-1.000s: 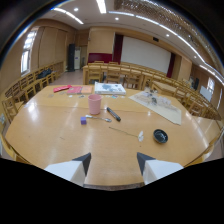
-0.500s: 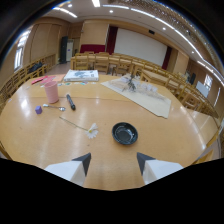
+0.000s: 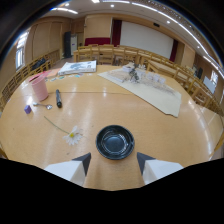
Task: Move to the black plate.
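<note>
Black plate (image 3: 115, 142) just ahead of open tool (image 3: 113, 162)

**Clear table around the plate**

Bare wooden table (image 3: 150, 115) surrounds the black plate (image 3: 115, 142), which sits just ahead of the open gripper (image 3: 113, 161). Only the white flower (image 3: 74, 135) lies close beside it; pink cup (image 3: 38, 87) and marker (image 3: 58, 98) stand well apart.

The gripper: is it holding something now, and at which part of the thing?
Nothing is held. The gripper is open, and the black plate rests on the table just ahead of its fingertips.
</note>
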